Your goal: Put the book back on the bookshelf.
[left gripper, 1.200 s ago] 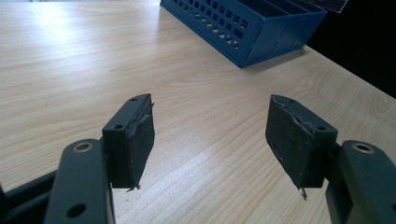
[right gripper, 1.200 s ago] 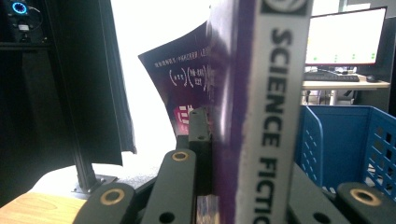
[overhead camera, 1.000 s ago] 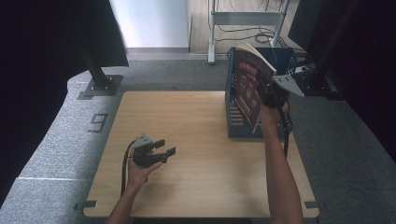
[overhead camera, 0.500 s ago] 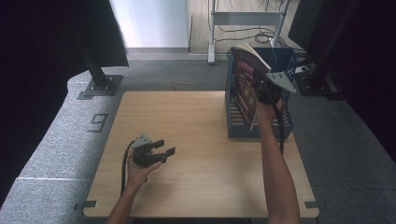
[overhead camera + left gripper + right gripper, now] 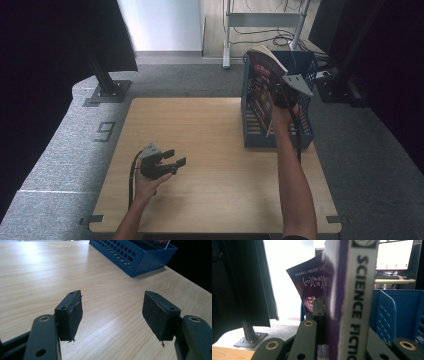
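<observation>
A thick purple book point(image 5: 261, 85) with "SCIENCE FICTION" on its white spine point(image 5: 359, 297) stands in the left slot of the blue file rack point(image 5: 305, 132) at the table's right. My right gripper point(image 5: 279, 95) is shut on the book, its jaws pressing both covers from the spine side. Its front cover flares open to the left point(image 5: 308, 285). My left gripper point(image 5: 172, 159) rests low over the wooden table point(image 5: 210, 150) near the front left, open, with nothing between its pads point(image 5: 72, 312).
The blue rack point(image 5: 135, 257) has upright dividers point(image 5: 387, 315) and perforated walls. Off the table, a black stand point(image 5: 105, 80) is at the left, and a metal frame with cables point(image 5: 260, 20) lies behind. A dark curtain hangs at far left.
My right gripper has carried the book slightly leftward and down, deeper into the rack. The left gripper has stayed where it was.
</observation>
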Tool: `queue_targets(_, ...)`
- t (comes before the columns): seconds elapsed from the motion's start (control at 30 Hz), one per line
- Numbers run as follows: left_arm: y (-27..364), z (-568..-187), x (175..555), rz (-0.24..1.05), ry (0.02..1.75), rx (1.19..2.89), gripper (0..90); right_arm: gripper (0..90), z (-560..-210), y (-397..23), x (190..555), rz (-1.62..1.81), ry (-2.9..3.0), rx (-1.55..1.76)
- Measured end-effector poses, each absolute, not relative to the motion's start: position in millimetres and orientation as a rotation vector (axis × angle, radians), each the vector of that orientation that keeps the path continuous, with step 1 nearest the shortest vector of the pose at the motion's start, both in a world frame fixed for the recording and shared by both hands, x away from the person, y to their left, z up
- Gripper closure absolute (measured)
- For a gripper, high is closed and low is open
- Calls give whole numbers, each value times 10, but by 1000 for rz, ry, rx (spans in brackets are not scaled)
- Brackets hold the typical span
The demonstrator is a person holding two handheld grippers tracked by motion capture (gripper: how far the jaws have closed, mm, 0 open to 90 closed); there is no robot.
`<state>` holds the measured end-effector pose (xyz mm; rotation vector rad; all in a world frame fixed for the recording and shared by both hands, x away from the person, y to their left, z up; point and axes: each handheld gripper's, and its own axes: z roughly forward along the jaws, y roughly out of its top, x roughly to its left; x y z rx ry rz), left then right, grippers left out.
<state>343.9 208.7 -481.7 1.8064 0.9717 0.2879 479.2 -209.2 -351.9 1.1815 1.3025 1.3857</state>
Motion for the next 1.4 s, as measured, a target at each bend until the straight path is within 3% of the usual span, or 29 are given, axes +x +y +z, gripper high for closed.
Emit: queue_targets(1.4, 2254, -4784, 3448, 305, 1004, 1760, 327, 814, -3702, -1966, 5132, 1330, 1289, 1207)
